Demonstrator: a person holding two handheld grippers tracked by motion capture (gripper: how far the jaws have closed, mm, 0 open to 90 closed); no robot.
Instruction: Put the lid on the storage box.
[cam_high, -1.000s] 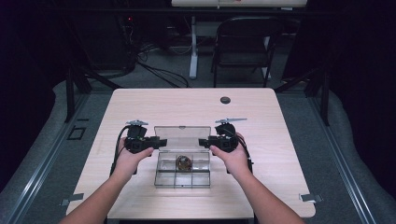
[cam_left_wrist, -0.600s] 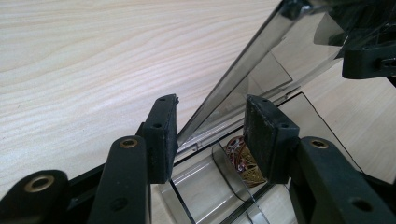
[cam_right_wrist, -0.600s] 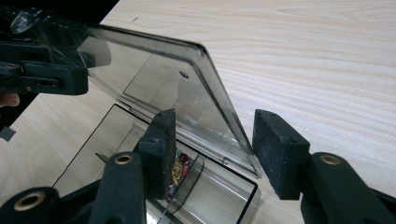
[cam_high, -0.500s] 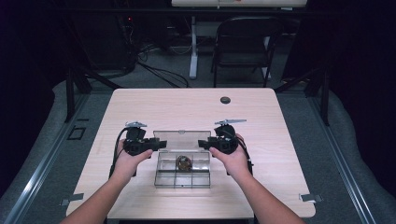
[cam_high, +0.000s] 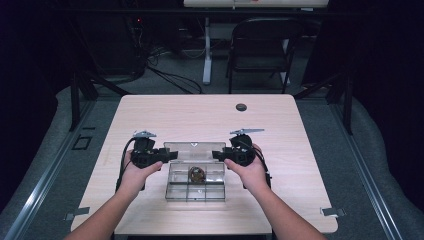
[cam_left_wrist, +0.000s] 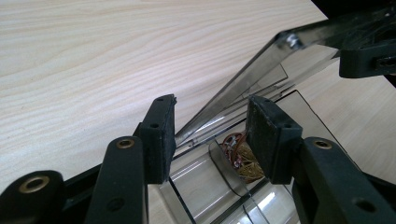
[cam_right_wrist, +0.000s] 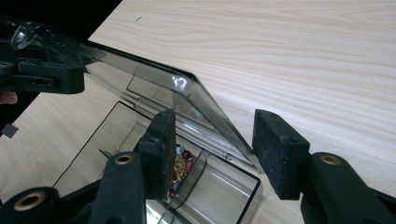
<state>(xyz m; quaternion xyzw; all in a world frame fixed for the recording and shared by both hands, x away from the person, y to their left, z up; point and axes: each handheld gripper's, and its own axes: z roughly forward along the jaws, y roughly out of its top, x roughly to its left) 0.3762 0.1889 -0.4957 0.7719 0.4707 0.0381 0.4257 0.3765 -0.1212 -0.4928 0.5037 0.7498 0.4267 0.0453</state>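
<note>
The left gripper (cam_left_wrist: 211, 135) stands with its jaws apart at the left end of a clear plastic compartment box (cam_high: 196, 185). Its jaws have just been opening, and the lifted lid (cam_left_wrist: 261, 70) runs between them: the lid's edge lies against or just beside the left pad, clear of the right one, so nothing is clamped. The right gripper (cam_right_wrist: 215, 149) is likewise parted, at the box's right end. In its own view the lid's (cam_right_wrist: 154, 88) corner passes between the jaws; its left pad (cam_right_wrist: 163, 149) sits close to the hinge side, though whether it touches I cannot tell, and the other pad stands clear on the table side.

In the high view the left gripper (cam_high: 159, 155) and right gripper (cam_high: 224, 155) face each other across the far edge of the box, each held in a hand (cam_high: 137, 172) that comes in from the near side. The lid (cam_high: 192, 151) is raised and tilted toward the far side.

The box sits on the near middle of a light wooden table (cam_high: 200, 120). In its middle compartment lies a small brown-and-gold item (cam_high: 196, 174), seen in the gripper views as a coiled, beaded piece (cam_left_wrist: 240, 156). A dark round grommet (cam_high: 241, 107) sits on the table's far right part.
</note>
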